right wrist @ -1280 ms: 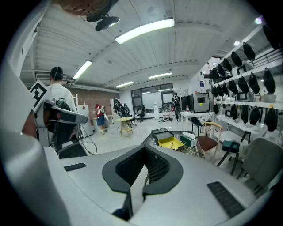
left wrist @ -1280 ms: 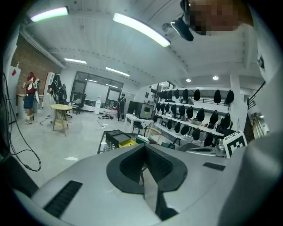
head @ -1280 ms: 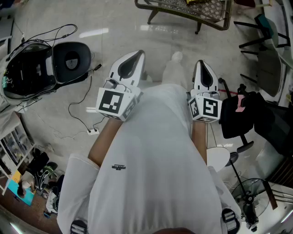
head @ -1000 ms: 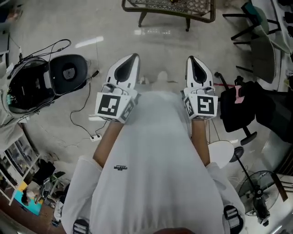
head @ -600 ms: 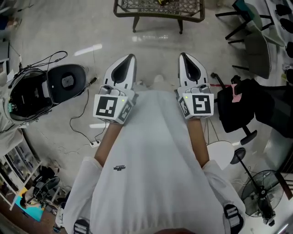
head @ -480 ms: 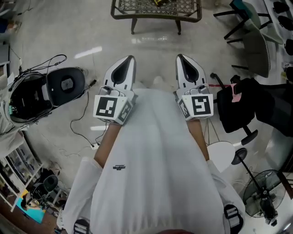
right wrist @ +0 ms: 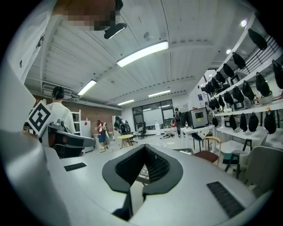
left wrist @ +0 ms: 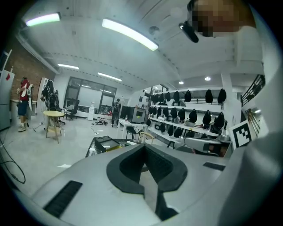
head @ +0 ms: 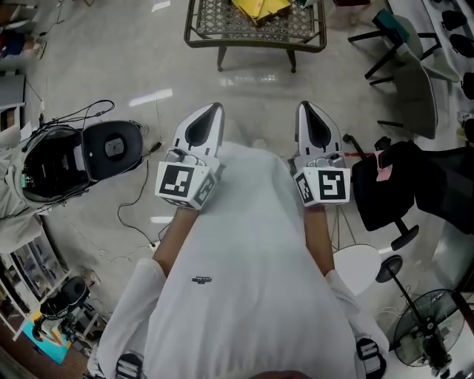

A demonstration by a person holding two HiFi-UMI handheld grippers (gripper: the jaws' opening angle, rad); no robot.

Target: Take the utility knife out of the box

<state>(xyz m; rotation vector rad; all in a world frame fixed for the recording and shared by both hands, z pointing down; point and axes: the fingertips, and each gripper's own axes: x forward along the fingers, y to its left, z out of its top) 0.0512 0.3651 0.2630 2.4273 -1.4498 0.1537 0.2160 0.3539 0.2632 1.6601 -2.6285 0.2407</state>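
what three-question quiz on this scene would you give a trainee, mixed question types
1. True or false: the right gripper holds a utility knife.
2. What lies on the wire-mesh table? A. a yellow item B. a kettle C. a laptop
3. Which gripper is nearer the open black case?
Key: 1 false, its jaws are shut on nothing; 2 A; 3 the left gripper.
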